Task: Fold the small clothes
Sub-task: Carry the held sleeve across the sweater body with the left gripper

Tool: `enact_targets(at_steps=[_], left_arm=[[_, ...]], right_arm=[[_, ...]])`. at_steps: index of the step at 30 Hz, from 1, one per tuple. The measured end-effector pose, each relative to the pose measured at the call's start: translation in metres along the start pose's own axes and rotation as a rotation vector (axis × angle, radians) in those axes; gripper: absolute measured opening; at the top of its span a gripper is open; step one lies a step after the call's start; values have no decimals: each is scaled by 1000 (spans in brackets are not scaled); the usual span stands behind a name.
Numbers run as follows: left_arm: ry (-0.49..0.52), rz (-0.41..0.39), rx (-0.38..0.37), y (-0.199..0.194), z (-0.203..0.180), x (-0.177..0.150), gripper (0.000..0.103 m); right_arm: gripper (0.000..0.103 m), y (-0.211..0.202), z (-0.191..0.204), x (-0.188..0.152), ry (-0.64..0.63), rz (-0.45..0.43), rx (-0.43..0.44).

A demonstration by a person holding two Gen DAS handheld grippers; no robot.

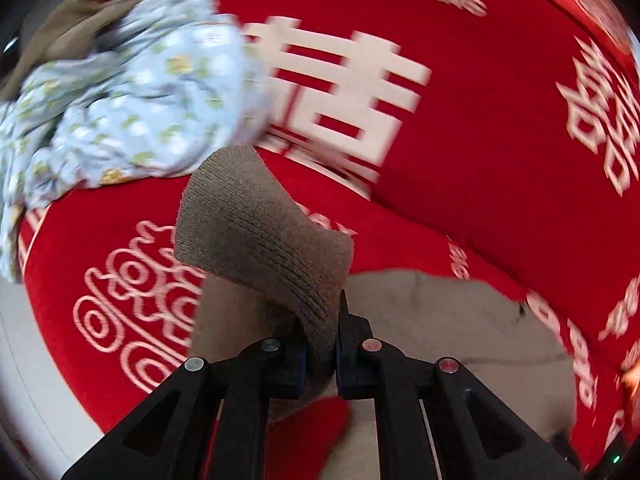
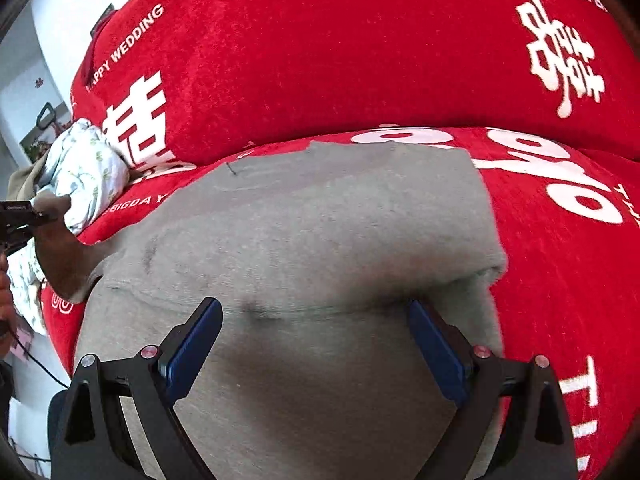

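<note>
A grey-brown knit garment (image 2: 320, 248) lies spread on the red sofa seat (image 2: 560, 264). My left gripper (image 1: 322, 344) is shut on its ribbed sleeve cuff (image 1: 256, 232) and holds it lifted above the seat; the rest of the garment shows below in the left wrist view (image 1: 440, 320). My right gripper (image 2: 316, 336) is open, its blue-padded fingers (image 2: 192, 352) spread over the garment's near part, touching nothing that I can tell. The left gripper with the lifted sleeve also shows at the left edge of the right wrist view (image 2: 24, 216).
A crumpled pale blue floral cloth (image 1: 132, 92) lies at the left end of the sofa, over a tan cloth (image 1: 64, 28). The red back cushions (image 2: 340, 60) with white lettering rise behind the seat. The sofa's left edge drops to a pale floor (image 1: 24, 360).
</note>
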State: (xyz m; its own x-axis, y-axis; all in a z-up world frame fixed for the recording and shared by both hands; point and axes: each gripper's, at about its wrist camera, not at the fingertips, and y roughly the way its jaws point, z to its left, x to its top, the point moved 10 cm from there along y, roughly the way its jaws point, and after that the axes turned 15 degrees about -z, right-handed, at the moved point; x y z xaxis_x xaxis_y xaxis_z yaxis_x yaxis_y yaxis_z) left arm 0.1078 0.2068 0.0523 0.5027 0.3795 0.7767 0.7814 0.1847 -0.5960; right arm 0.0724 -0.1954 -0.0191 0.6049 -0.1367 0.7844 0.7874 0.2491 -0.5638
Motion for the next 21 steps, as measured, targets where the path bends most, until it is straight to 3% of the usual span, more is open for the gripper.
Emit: enact_targets(at_steps=[12, 21], left_arm=[[125, 36, -108, -8, -113, -20, 11], [208, 84, -149, -13, -170, -55, 11]], right_arm=[[96, -14, -20, 9, 24, -32, -24], [96, -19, -31, 10, 44, -36, -31]])
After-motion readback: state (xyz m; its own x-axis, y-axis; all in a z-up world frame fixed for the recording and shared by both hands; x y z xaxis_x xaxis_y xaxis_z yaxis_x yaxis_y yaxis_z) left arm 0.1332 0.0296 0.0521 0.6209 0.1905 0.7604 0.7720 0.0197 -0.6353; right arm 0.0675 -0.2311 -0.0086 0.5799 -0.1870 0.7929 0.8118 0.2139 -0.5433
